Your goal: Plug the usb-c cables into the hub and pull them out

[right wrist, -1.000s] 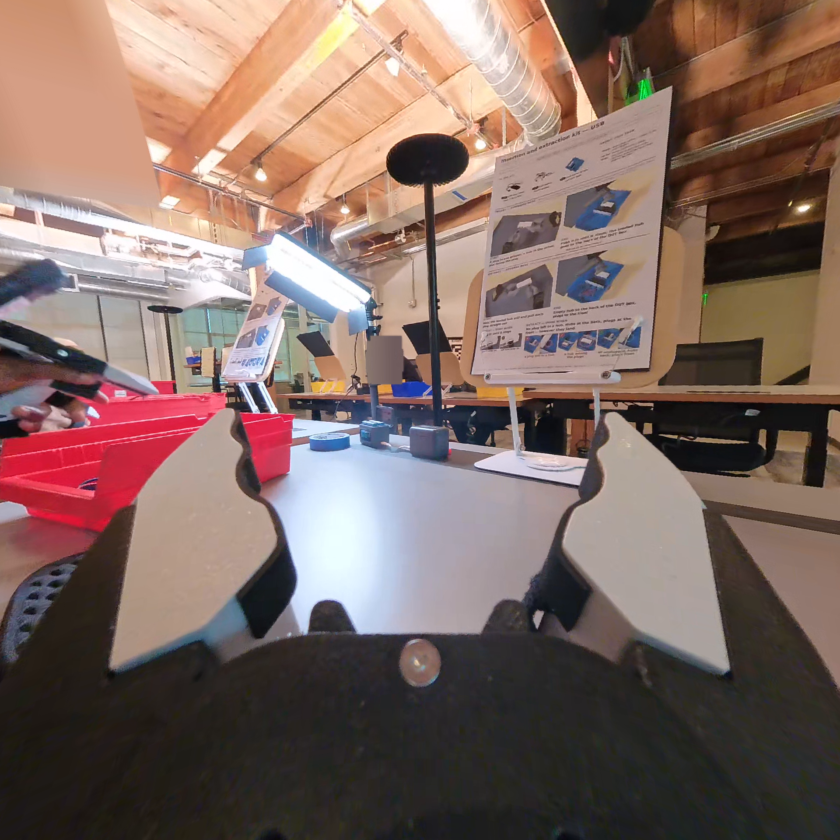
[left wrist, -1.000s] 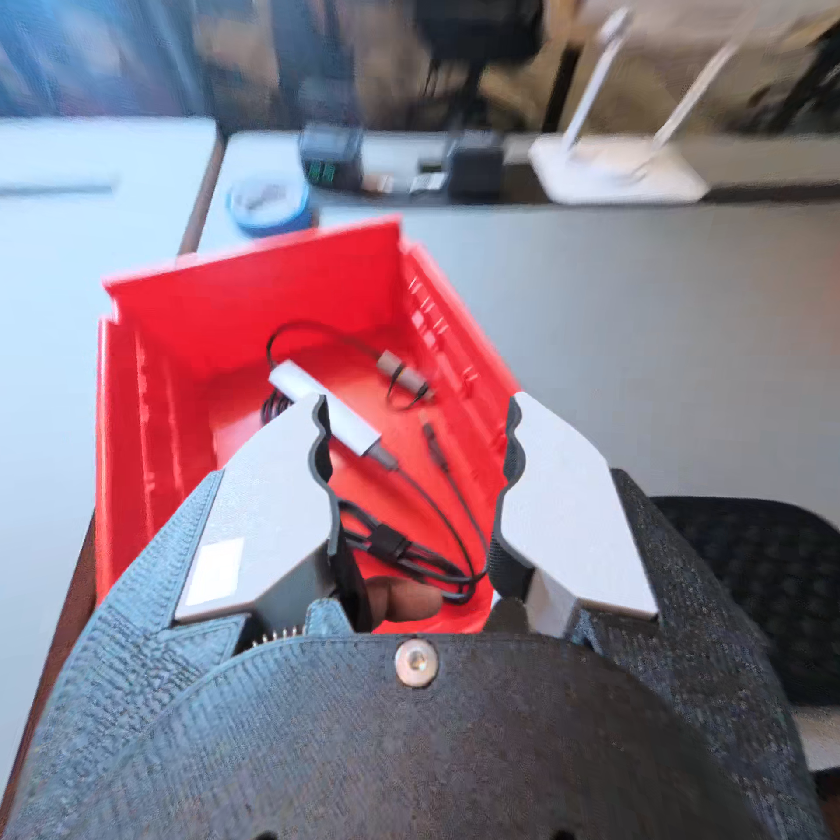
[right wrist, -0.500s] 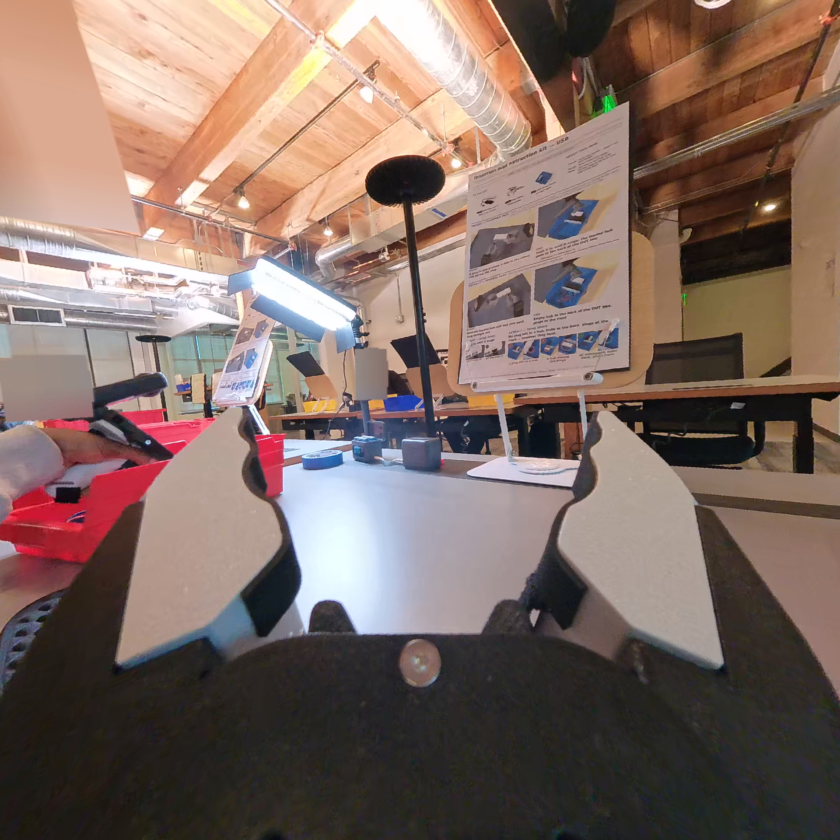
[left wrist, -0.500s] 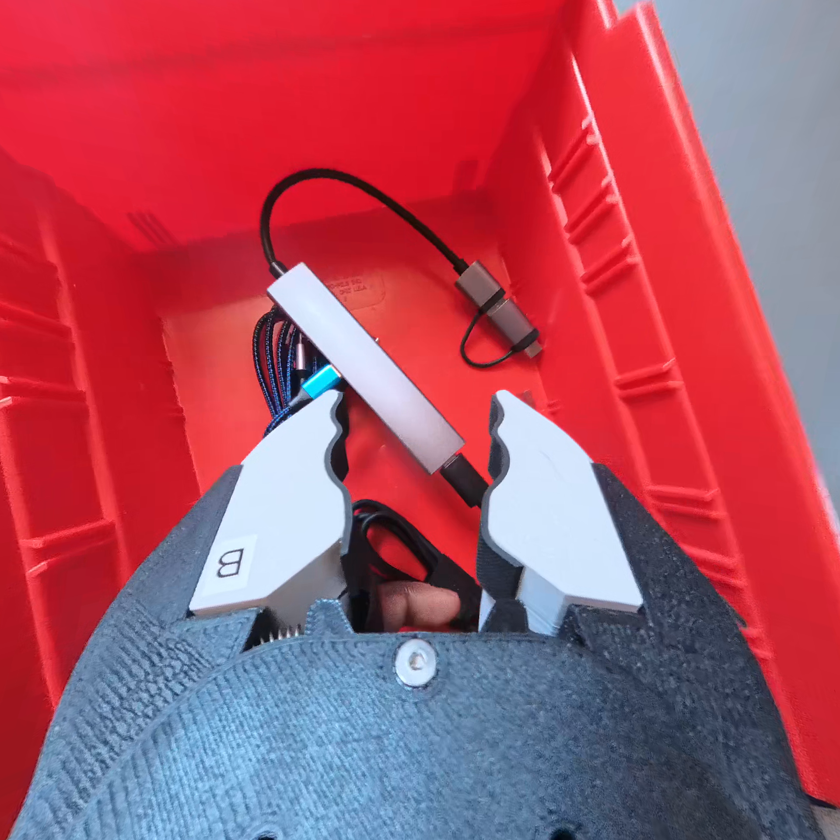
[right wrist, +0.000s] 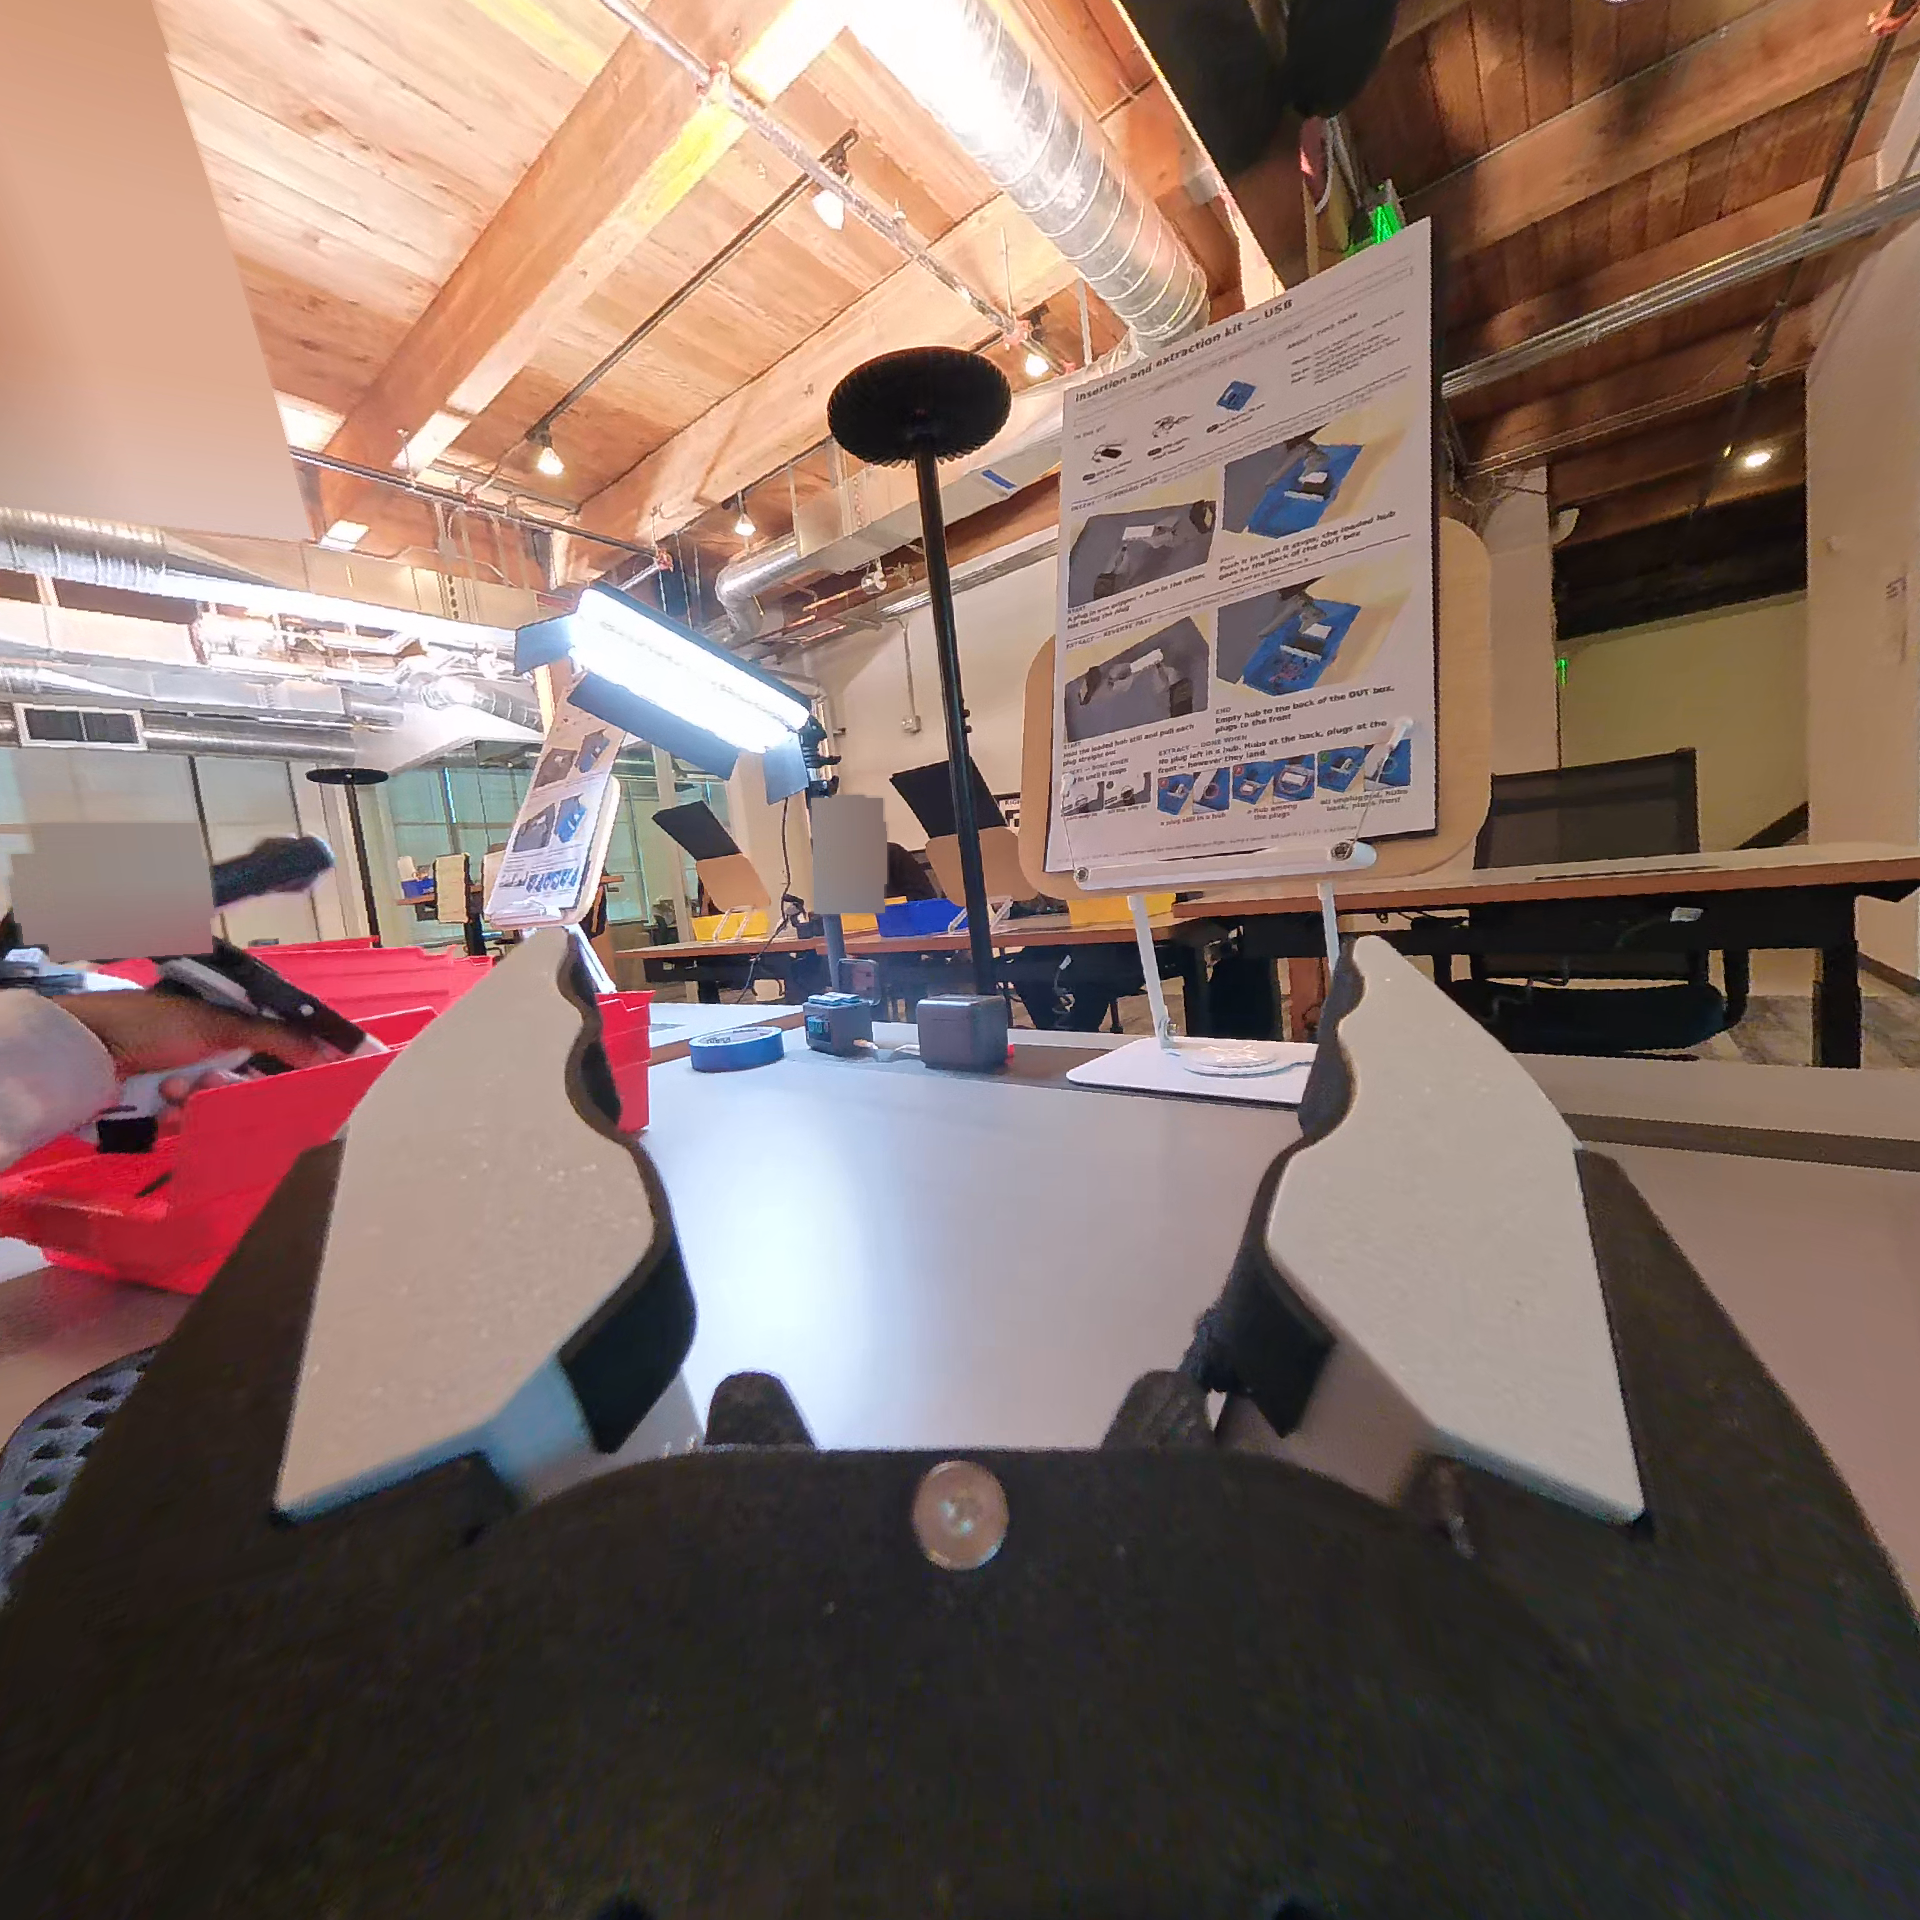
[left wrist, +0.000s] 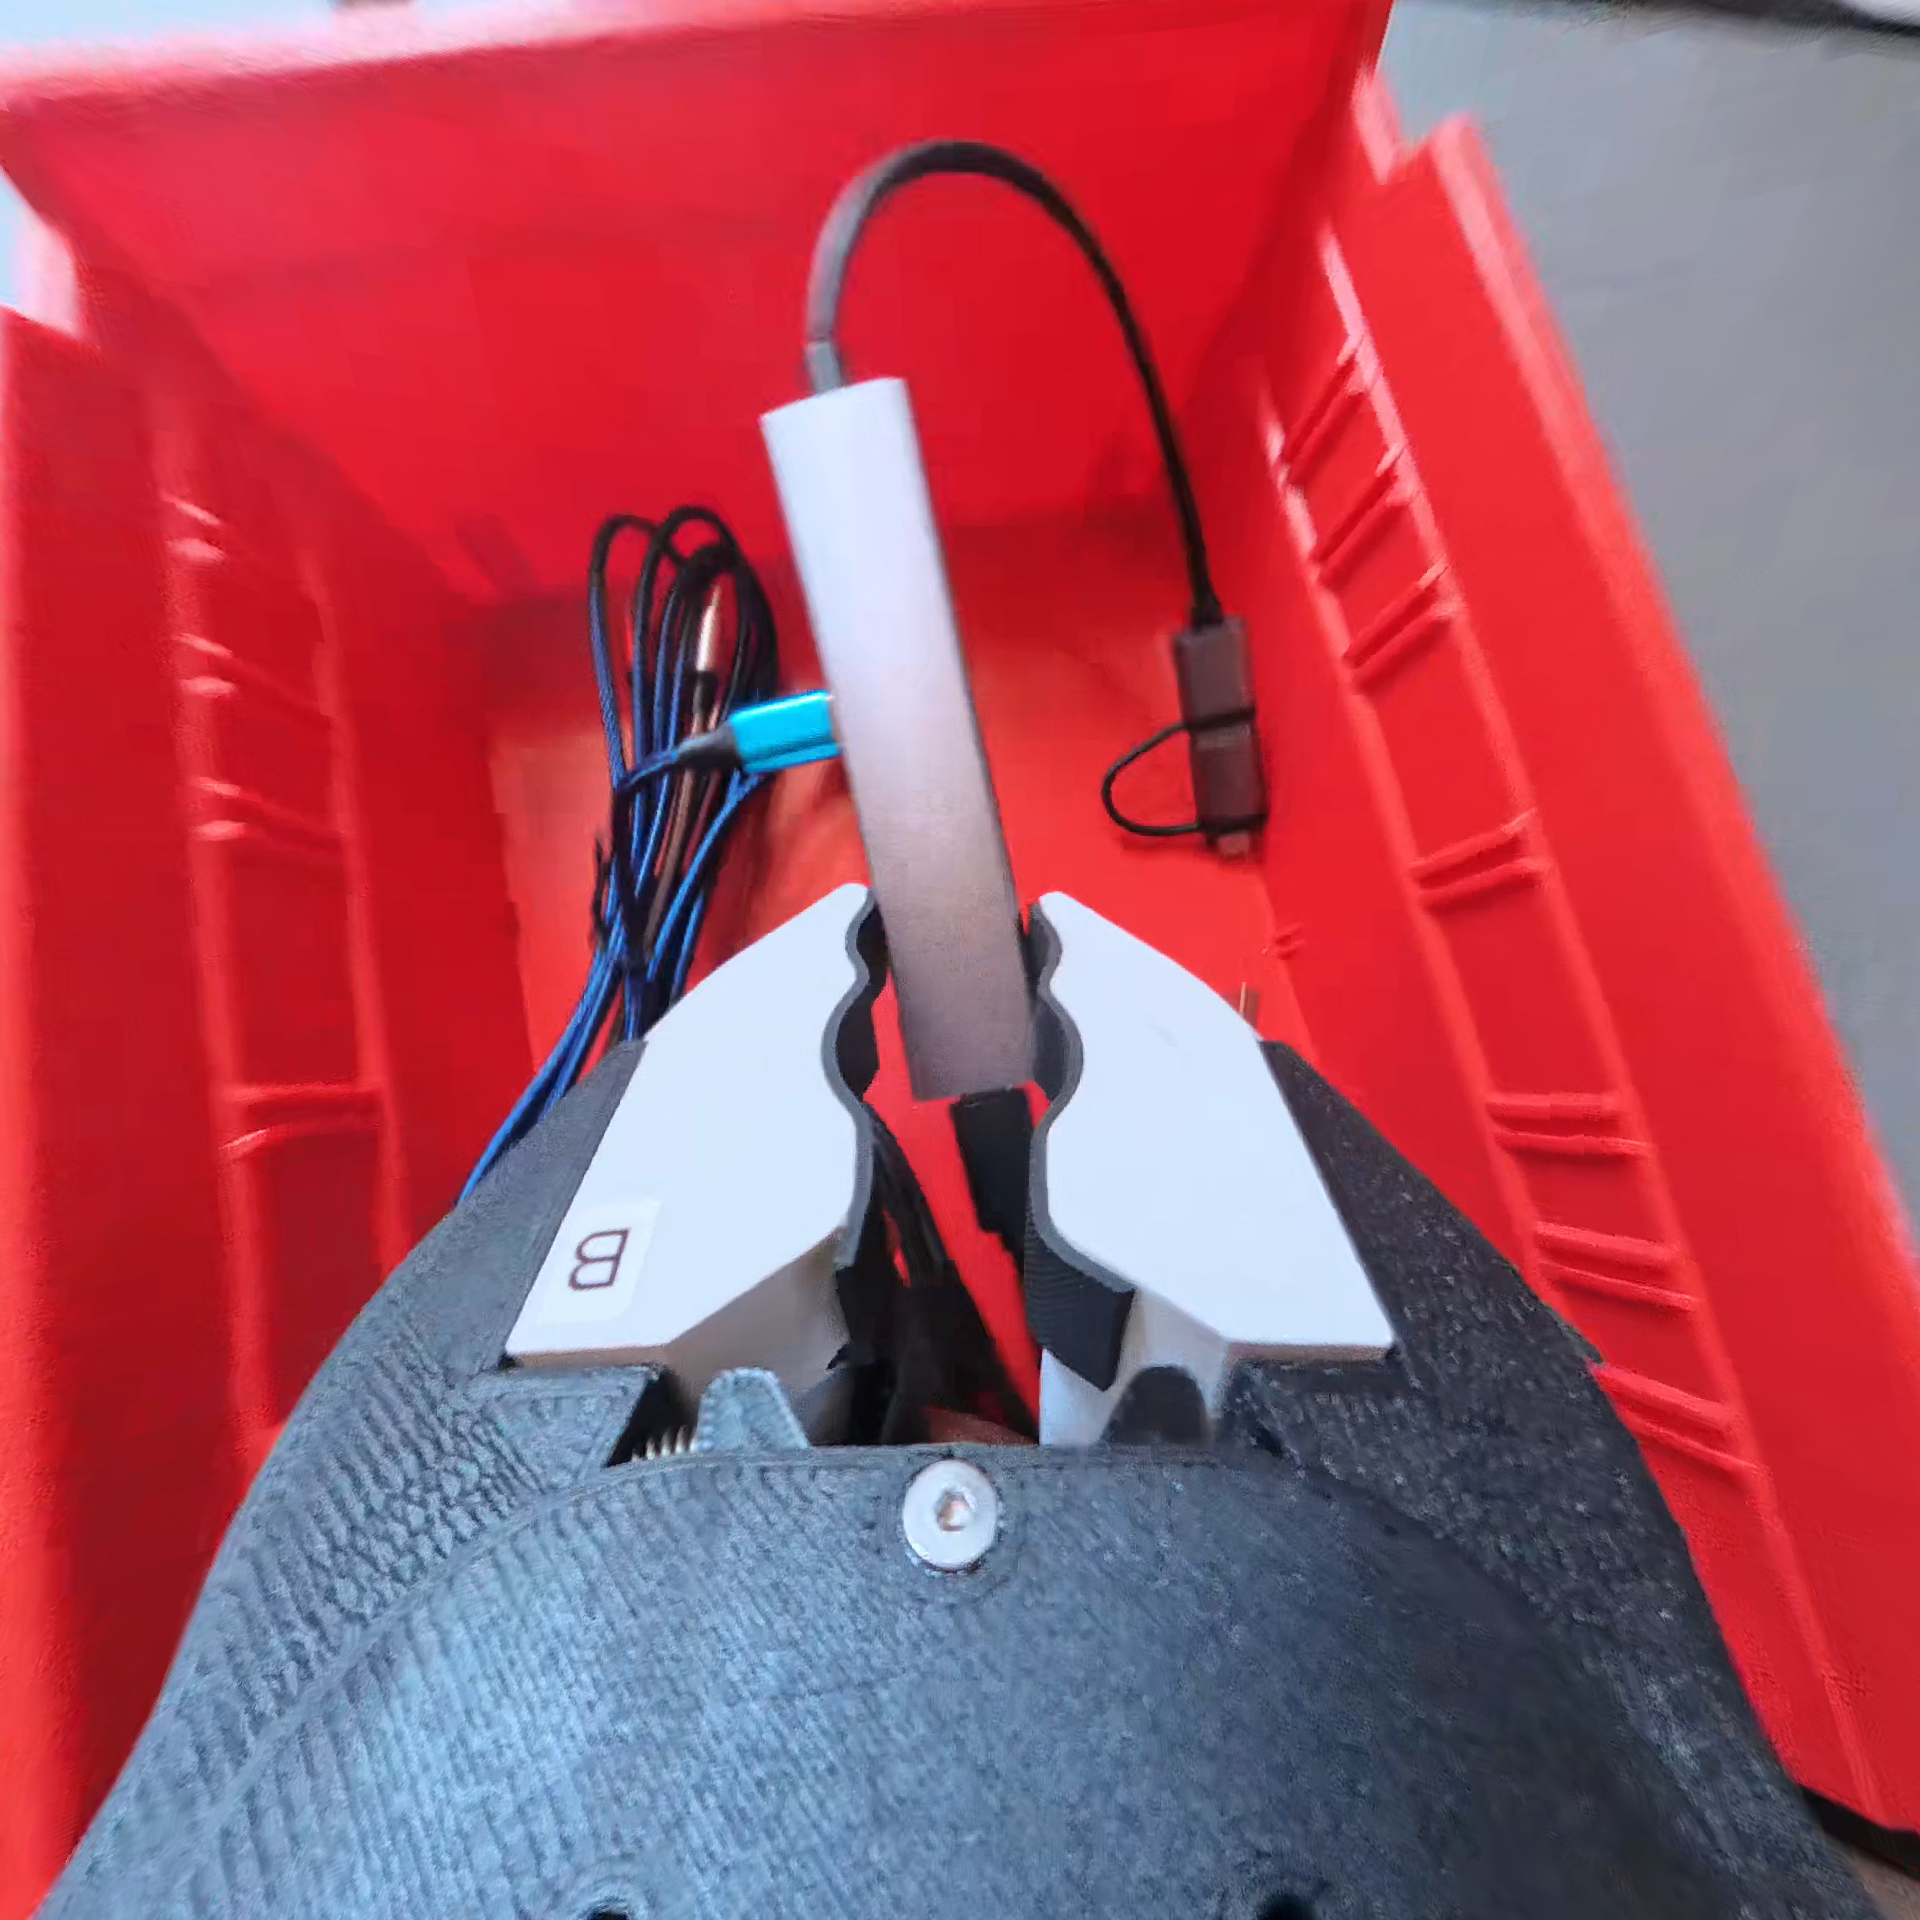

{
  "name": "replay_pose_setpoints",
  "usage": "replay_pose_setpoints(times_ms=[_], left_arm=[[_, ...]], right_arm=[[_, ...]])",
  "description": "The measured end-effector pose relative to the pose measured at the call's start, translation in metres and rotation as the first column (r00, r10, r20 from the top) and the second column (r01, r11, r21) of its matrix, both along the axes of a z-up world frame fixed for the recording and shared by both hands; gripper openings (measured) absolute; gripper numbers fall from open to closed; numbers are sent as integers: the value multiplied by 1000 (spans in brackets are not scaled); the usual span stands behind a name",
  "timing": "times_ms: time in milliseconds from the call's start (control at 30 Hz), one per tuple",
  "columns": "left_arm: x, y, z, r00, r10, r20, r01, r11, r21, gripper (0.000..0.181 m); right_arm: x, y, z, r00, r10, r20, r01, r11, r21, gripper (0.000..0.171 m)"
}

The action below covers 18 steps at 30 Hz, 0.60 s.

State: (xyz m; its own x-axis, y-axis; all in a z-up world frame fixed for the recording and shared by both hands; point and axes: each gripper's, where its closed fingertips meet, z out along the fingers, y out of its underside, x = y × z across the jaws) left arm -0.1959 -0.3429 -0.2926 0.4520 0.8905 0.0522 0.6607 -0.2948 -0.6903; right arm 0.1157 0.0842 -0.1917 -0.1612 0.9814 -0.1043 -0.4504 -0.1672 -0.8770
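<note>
My left gripper (left wrist: 951,920) is inside a red bin (left wrist: 312,343) and shut on the near end of a silver USB hub (left wrist: 894,707). A blue plug (left wrist: 784,732) with a blue-black braided cable (left wrist: 644,831) is in the hub's left side. A black plug (left wrist: 987,1143) is in the hub's near end, between the fingers. The hub's own black cable (left wrist: 1132,312) loops to a dark adapter (left wrist: 1221,717) on the bin floor. My right gripper (right wrist: 956,1008) is open and empty above a grey table (right wrist: 935,1174).
In the right wrist view the red bin (right wrist: 208,1143) stands at the left with a hand on the left gripper (right wrist: 260,997) in it. A blue tape roll (right wrist: 736,1046), small dark boxes (right wrist: 961,1029), a lamp pole and an instruction sheet on a white stand (right wrist: 1195,1060) stand at the table's back.
My left gripper dropped into the bin and closed on the hub, which now points straight ahead instead of lying diagonally. The right gripper has barely moved.
</note>
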Motion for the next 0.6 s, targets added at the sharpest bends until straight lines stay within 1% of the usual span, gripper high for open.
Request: replay_pose_setpoints(times_ms=[33, 167, 233, 333, 400, 533, 600], left_arm=[[0, -1, 13, 999, -2, -42, 3, 1000, 9, 25], [3, 0, 71, 968, -15, -251, 19, 1000, 14, 25], [8, 7, 106, 922, -38, -385, 53, 998, 28, 25], [21, 23, 163, 788, -80, -611, 108, 994, 8, 24], [32, 35, 199, 695, -96, -713, 125, 992, -12, 24], [52, 61, 269, 518, -134, -845, 156, 986, -60, 25], [62, 74, 298, 450, -157, -879, 168, 982, -90, 25]], right_arm=[[0, 0, 0, 1000, 0, -1, 0, 1000, -2, 129], [0, 0, 0, 1000, 1, 1, -1, 1000, -3, 128], [0, 0, 0, 1000, 2, 1, -2, 1000, -2, 127], [0, 0, 0, 1000, 2, 2, -2, 1000, -2, 126], [0, 0, 0, 1000, 1, 2, -1, 1000, -5, 126], [0, 1, -1, 1000, 0, 5, 0, 1000, -11, 125], [0, 2, -1, 1000, 1, 4, 0, 1000, -14, 125]])
